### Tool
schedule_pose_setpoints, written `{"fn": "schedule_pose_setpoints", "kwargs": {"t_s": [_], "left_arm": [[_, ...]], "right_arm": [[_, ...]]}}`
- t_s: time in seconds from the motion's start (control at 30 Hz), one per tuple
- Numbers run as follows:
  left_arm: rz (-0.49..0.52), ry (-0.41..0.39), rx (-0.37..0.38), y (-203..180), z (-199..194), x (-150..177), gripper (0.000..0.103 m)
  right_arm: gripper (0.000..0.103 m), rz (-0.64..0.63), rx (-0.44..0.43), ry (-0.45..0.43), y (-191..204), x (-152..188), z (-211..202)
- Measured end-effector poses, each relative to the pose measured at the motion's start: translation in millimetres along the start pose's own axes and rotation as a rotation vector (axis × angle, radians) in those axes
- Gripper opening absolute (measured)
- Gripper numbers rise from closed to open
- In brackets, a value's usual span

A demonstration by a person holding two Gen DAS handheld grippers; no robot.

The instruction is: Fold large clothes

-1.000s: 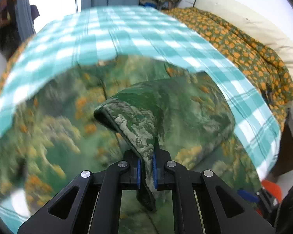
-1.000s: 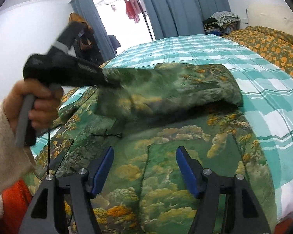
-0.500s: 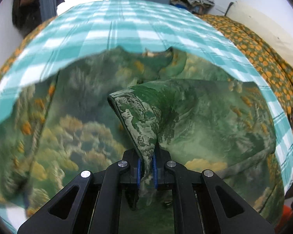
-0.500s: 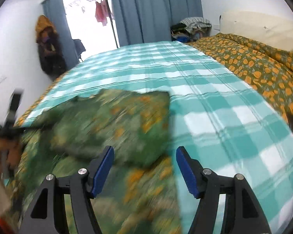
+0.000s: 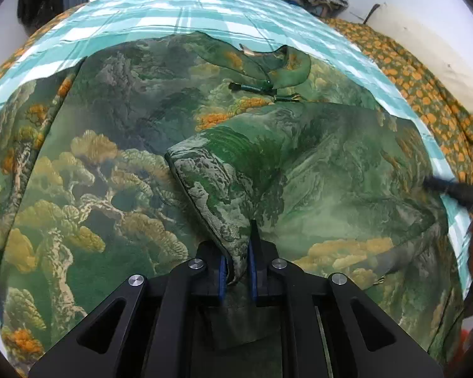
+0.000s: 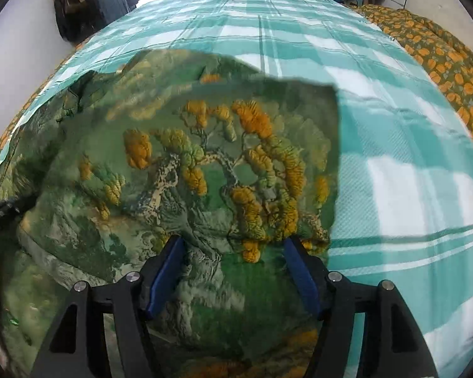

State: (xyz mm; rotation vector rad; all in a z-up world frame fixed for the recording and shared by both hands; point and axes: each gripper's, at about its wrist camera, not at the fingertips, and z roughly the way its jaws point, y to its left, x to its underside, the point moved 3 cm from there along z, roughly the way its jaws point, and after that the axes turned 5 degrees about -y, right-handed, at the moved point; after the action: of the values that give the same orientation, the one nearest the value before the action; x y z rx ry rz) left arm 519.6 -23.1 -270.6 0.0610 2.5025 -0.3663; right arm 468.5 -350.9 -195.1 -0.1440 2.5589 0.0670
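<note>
Left gripper (image 5: 238,267): we are pinching a fold of the green garment (image 5: 299,163) | right gripper (image 6: 233,274): we are holding it wide, empty, above the garment | checked sheet (image 6: 378,110) lying beneath

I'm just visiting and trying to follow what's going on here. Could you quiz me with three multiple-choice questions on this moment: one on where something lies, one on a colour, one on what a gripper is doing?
1. Where does the green printed garment lie?
A. on the checked bedsheet
B. on a hanger
C. in a basket

2. What colours is the checked bedsheet?
A. red and black
B. teal and white
C. plain grey

3. What is the left gripper doing?
A. standing open over bare sheet
B. clamped on a fold of the garment
C. holding a pillow

Answers:
1. A, the sheet shows all round the garment's far edges.
2. B, teal bands cross white squares.
3. B, the cloth is pinched between its blue pads, while the right gripper stands open above the garment.
</note>
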Motion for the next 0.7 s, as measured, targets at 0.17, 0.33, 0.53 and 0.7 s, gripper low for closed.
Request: {"fn": "schedule_pose_setpoints", "kwargs": {"t_s": [0.17,0.33,0.53,0.7], "left_arm": [[-0.009,-0.012,0.007,1.5,0.0,1.2,0.01],[0.0,-0.023,0.004,3.4,1.8,4.9,0.01],[0.003,-0.029,0.003,4.5,0.4,7.0,0.01],[0.004,-0.031,0.0,3.5,0.7,6.3,0.01]], "right_arm": [[0.067,0.057,0.0,-0.117,6.5,-46.7,3.9],[0.069,0.052,0.021,0.018,11.1,-24.7,79.9],[0.069,0.034,0.03,-0.03,17.2,-17.2,54.7],[0.068,-0.031,0.044,-0.116,27.3,3.4,-12.0]]}}
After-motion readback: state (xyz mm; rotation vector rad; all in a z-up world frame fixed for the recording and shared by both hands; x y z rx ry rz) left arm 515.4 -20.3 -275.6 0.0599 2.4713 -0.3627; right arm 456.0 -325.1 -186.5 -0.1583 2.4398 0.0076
